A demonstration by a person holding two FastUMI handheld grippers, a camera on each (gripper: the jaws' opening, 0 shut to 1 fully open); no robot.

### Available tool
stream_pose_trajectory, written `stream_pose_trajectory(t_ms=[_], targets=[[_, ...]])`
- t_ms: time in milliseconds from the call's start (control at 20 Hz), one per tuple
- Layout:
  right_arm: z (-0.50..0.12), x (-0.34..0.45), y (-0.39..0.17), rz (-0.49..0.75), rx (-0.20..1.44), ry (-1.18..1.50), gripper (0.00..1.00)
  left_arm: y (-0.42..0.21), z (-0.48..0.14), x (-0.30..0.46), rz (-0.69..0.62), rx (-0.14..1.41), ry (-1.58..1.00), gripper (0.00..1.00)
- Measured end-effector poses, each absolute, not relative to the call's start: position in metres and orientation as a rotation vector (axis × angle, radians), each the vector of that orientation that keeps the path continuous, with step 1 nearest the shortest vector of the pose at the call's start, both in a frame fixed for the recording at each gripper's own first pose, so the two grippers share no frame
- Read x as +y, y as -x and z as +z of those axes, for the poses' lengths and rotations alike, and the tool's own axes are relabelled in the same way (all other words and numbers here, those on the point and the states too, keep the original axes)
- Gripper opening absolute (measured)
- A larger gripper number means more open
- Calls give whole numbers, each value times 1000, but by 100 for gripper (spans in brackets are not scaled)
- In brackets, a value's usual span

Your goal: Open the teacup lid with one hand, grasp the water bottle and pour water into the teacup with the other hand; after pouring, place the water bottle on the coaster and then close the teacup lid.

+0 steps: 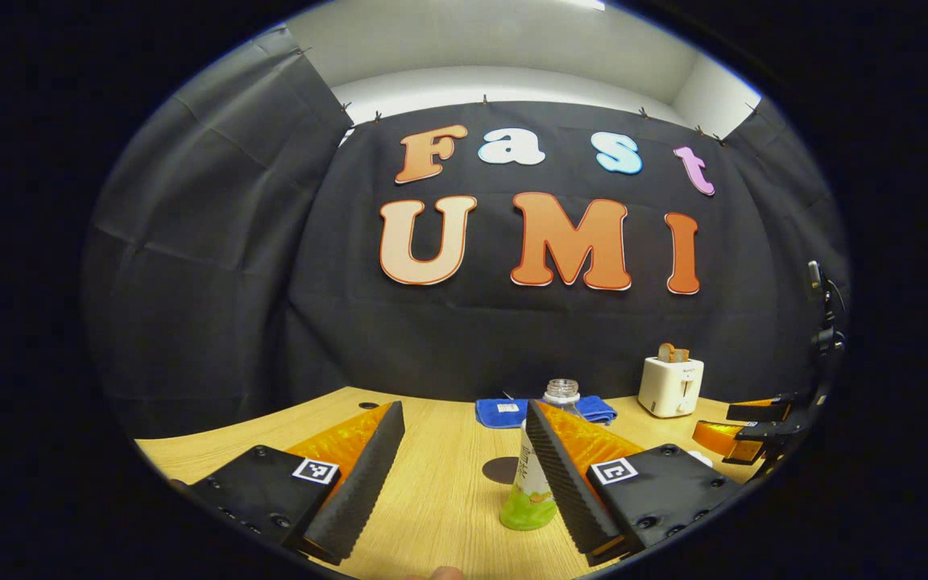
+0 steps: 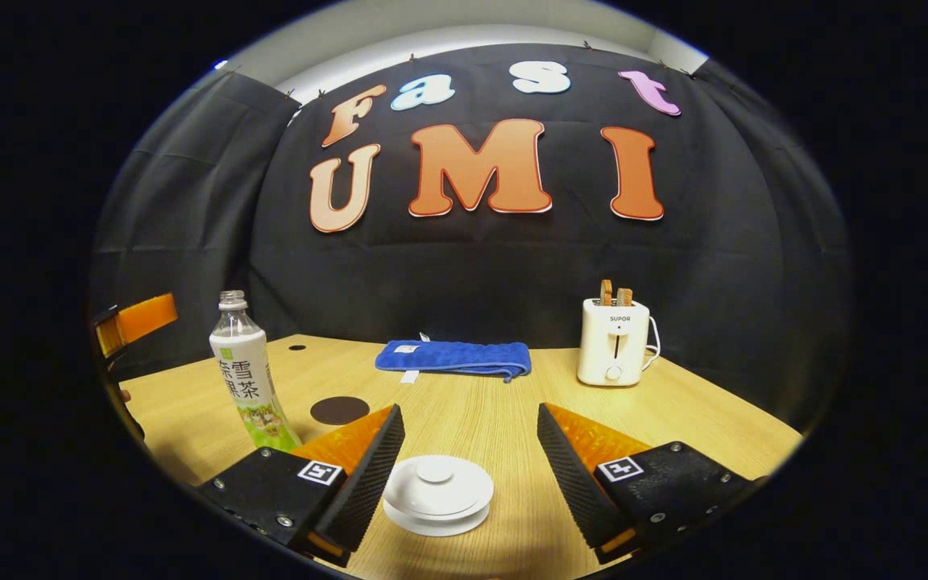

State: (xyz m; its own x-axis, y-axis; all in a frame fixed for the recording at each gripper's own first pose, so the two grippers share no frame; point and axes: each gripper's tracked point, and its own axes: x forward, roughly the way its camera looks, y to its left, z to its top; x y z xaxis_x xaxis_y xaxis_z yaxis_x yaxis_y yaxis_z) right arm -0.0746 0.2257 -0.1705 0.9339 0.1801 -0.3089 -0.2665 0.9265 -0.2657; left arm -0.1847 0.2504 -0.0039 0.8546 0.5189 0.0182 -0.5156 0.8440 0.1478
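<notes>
Nearest the right gripper, between its wide-open jaws, the lidded teacup is seen on the table, untouched. Parted jaws are likewise shown on the left gripper, with the uncapped water bottle just beyond them, partly hidden by its right finger; the dark coaster lies beside the bottle. Opening the lid is judged the step in hand: the lid's knob must be centred between the jaws before closing.

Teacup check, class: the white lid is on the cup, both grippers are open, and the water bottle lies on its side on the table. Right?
Not quite. The water bottle stands upright on the table, as the right gripper view shows. The rest holds: the lid is on, and both grippers are open.
</notes>
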Motion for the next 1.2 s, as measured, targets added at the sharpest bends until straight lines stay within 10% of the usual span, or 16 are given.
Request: stream_pose_trajectory(t_ms=[450,1000,1200], targets=[[-204,233,68,241,371,312,93,181,-18,250,542,56,-139,98],[-224,239,74,273,433,345,30,182,-22,250,547,74,-152,98],[-223,238,76,271,433,337,23,184,-22,249,548,72,-146,98]])
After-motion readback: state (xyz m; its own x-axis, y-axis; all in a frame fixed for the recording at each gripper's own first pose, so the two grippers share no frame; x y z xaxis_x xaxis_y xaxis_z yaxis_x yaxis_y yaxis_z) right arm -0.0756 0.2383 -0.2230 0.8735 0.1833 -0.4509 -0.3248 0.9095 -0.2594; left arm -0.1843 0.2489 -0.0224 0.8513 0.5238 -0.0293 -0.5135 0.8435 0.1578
